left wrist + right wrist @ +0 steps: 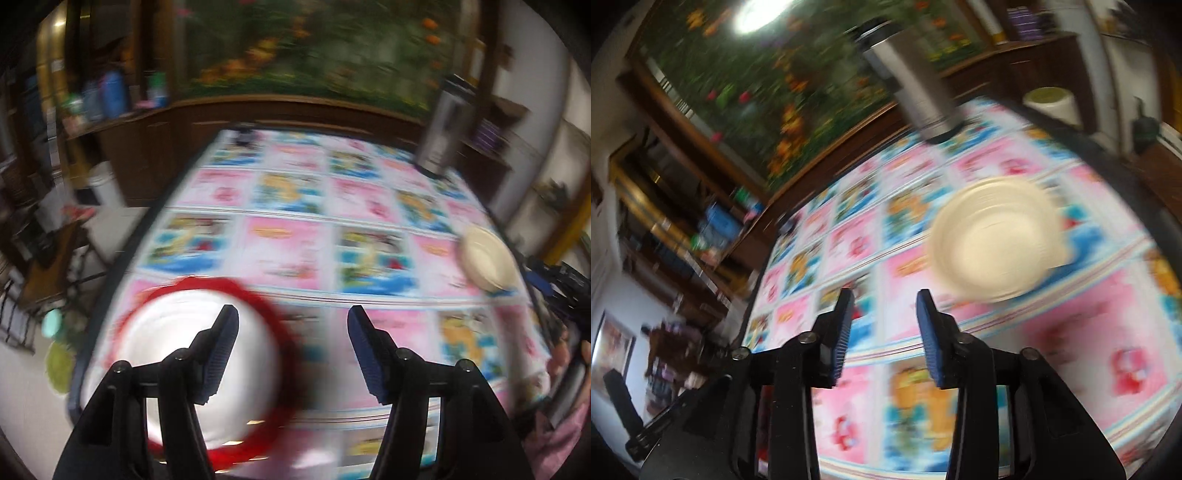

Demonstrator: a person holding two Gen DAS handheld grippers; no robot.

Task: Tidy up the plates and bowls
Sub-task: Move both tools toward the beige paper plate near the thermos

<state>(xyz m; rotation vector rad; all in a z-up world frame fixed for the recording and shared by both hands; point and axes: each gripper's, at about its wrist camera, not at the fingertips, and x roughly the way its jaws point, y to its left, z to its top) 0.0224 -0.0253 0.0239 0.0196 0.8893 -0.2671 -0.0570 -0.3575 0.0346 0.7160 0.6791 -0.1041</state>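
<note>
A white plate with a red rim (199, 365) lies on the patterned tablecloth (295, 251) at the lower left of the left wrist view, partly behind the left finger of my left gripper (293, 314). That gripper hangs open over the table with nothing between its pads. A cream bowl (487, 258) sits near the table's right edge. In the right wrist view the same cream bowl (997, 236) lies up and to the right of my right gripper (885, 299), whose jaws stand apart with only tablecloth (1071, 332) showing between them. Both views are motion-blurred.
A tall steel flask (916, 85) stands at the far side of the table, also seen as the flask (441, 136). Dark wooden cabinets (155, 147) and a flowered panel (314, 48) run behind the table. A white bin (107, 184) stands on the floor to the left.
</note>
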